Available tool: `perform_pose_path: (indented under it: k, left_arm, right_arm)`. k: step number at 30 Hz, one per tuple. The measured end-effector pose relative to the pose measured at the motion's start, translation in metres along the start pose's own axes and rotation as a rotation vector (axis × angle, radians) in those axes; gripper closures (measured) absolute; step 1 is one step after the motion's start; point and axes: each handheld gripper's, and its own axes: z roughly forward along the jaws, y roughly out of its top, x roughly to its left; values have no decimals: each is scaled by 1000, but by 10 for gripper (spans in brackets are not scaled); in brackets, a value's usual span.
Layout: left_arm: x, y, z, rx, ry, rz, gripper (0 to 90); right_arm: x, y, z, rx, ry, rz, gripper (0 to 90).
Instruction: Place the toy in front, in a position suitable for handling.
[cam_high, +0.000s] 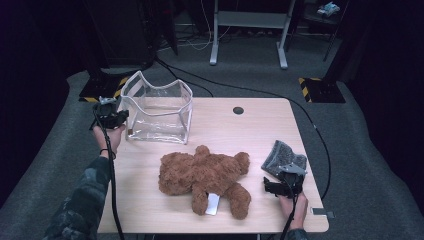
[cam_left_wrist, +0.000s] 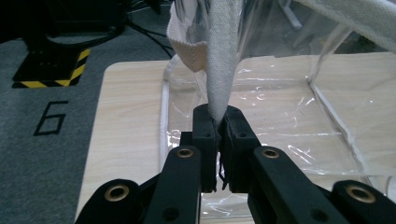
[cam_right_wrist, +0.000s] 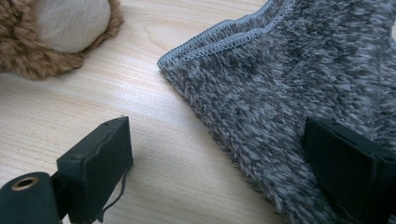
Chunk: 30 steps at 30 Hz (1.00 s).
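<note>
A clear plastic bag (cam_high: 157, 107) with a white fabric rim stands at the table's back left. My left gripper (cam_high: 117, 116) is at its left side. In the left gripper view the left gripper (cam_left_wrist: 219, 126) is shut on the bag's white rim band (cam_left_wrist: 222, 70), which rises straight from between the pads. A brown teddy bear (cam_high: 205, 175) lies face down mid-table. A grey fuzzy cloth (cam_high: 282, 155) lies at the right, with my right gripper (cam_high: 280, 185) just in front of it. In the right gripper view the right gripper (cam_right_wrist: 224, 149) is open, one pad over the grey cloth (cam_right_wrist: 289, 84), the other over bare wood near the bear's paw (cam_right_wrist: 60, 32).
The wooden table (cam_high: 260, 125) has a round cable hole (cam_high: 238, 110) near its back edge. A white tag (cam_high: 213, 204) sticks out from the bear's leg. Cables run over the grey floor behind, where a desk frame (cam_high: 248, 30) stands.
</note>
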Motion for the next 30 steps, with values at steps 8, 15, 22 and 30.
perform_pose_path:
  k: [8, 15, 22, 30]
  left_arm:
    - [17, -4, -9, -8, 63, -30, 848]
    - [30, -10, -17, -16, 100, -57, 847]
    - [35, -12, -21, -16, 109, -51, 843]
    - [25, -20, -34, 24, 44, -69, 456]
  right_arm:
    - [0, 0, 0, 1, -2, 4, 86]
    - [1, 0, 0, 2, -3, 9, 86]
    - [1, 0, 0, 2, -4, 9, 87]
    - [0, 0, 0, -2, -3, 0, 88]
